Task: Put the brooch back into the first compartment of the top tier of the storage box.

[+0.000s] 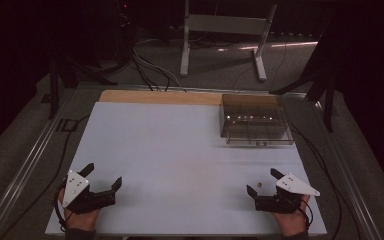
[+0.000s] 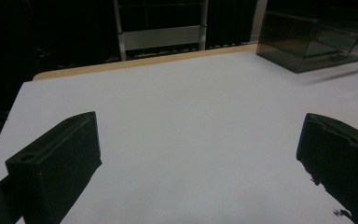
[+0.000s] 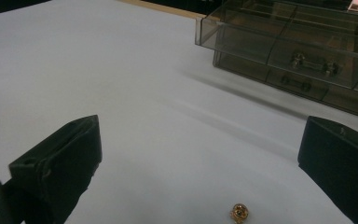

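Note:
A small gold trinket (image 3: 238,212) lies on the white table top (image 1: 180,150), between the wide-apart jaws of my right gripper (image 1: 263,182); the trinket (image 1: 259,185) looks like a tiny gold dot from above. That right gripper (image 3: 200,158) is open and holds nothing. At the front left my left gripper (image 1: 102,175) rests on the table, also open and empty, its jaws (image 2: 200,154) spread over bare white surface. A smoky clear plastic drawer box (image 1: 254,119) stands at the back right, its drawers with small metal handles (image 3: 310,63) facing me.
A wooden strip (image 1: 160,97) runs along the table's far edge. Behind the table stand a white metal frame (image 1: 222,30) and cables on the floor. Metal rails (image 1: 25,165) flank the table. The drawer box (image 2: 314,39) sits far right in the left gripper view.

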Demonstrator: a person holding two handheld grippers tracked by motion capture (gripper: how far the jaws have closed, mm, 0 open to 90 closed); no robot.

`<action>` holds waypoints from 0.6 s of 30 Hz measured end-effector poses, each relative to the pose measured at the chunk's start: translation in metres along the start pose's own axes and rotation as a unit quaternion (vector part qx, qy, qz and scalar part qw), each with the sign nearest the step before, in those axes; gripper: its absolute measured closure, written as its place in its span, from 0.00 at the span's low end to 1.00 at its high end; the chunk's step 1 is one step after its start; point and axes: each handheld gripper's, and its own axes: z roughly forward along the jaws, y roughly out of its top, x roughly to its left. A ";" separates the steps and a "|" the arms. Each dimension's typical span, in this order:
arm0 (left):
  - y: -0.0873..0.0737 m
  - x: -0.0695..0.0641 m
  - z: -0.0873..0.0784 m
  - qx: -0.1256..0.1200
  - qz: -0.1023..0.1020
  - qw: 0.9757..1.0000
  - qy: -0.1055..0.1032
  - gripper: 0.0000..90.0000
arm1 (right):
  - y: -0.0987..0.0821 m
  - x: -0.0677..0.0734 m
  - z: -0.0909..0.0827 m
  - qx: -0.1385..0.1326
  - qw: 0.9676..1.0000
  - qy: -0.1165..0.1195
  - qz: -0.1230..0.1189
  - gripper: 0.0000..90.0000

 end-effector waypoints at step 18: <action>-0.001 0.000 0.001 0.000 -0.002 1.000 0.001 0.00 | -0.001 -0.010 0.005 0.049 0.999 -0.013 -0.004 0.00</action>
